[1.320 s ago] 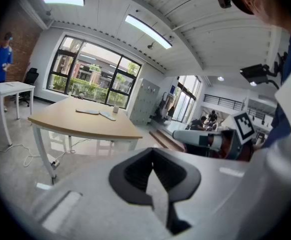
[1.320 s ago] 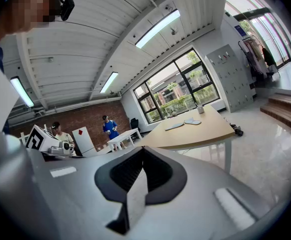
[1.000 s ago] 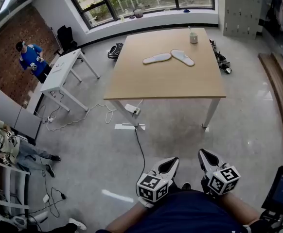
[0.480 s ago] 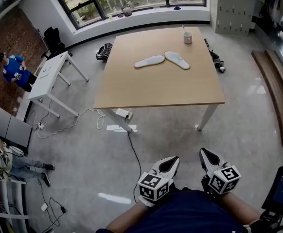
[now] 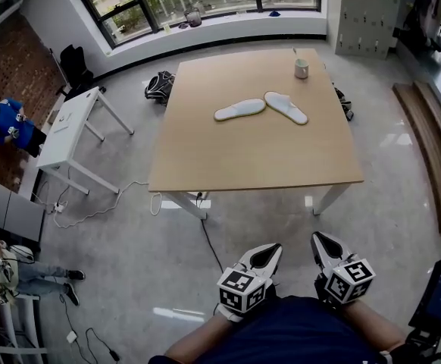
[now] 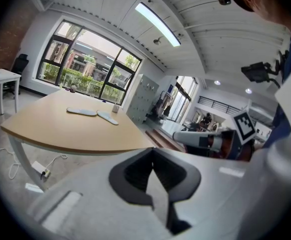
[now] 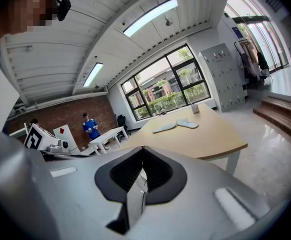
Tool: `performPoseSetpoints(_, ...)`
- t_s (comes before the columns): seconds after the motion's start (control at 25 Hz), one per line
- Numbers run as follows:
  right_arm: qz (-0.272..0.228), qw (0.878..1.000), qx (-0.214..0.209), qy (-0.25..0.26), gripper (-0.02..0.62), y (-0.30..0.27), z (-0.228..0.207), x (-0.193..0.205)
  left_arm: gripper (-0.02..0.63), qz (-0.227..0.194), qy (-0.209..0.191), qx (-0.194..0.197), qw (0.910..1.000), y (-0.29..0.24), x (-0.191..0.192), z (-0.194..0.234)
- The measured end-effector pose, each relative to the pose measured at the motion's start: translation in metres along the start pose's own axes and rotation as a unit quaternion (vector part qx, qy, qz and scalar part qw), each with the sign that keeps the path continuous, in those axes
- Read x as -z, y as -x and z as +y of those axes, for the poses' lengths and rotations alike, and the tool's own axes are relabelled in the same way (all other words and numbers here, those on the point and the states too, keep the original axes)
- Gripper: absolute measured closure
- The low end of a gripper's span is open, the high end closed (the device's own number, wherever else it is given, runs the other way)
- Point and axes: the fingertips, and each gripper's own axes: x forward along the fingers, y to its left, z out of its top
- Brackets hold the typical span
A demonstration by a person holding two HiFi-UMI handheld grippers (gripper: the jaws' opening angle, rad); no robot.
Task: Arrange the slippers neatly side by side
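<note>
Since a second ago the table [image 5: 258, 158] has drawn nearer and larger in the head view, while both claws keep their spot at the bottom of the frame, close to the wearer's body. Nearest, the left claw [image 5: 266, 255] and right claw [image 5: 323, 247] sit side by side, each with its jaws pressed together on nothing, probably because nothing is yet within reach to grip. A cable [image 5: 207, 237] trails over the floor just ahead of the left claw. Beyond it, well ahead of both claws, stands the table. The two slippers lie on its far half, splayed in a shallow V with their inner ends near but apart: the left slipper [image 5: 239, 110] ahead and a little left of the left claw, the right slipper [image 5: 286, 106] ahead, between the two claws' lines. They are not yet side by side, so the task looks unstarted. A cup [image 5: 301, 68] stands beyond the right slipper, near the table's far edge.

Only the head view shows the V from above. Only the two gripper views show the closed jaws head-on, with nothing between them. The left gripper view also catches the right claw's marker cube [image 6: 245, 125] off to its right. The right gripper view shows the slippers low and side-on, and a person in blue [image 7: 90, 126] standing far off to its left.
</note>
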Motion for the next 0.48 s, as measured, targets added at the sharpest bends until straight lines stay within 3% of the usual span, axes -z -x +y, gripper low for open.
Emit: performPoseSetpoints(0.48,0.009,1.000,0.004,0.020,0.584,-0.094,0.027,-0.017,0.601,-0.005,0.004,0.014,0.9999,0.002,-0.046,0.088)
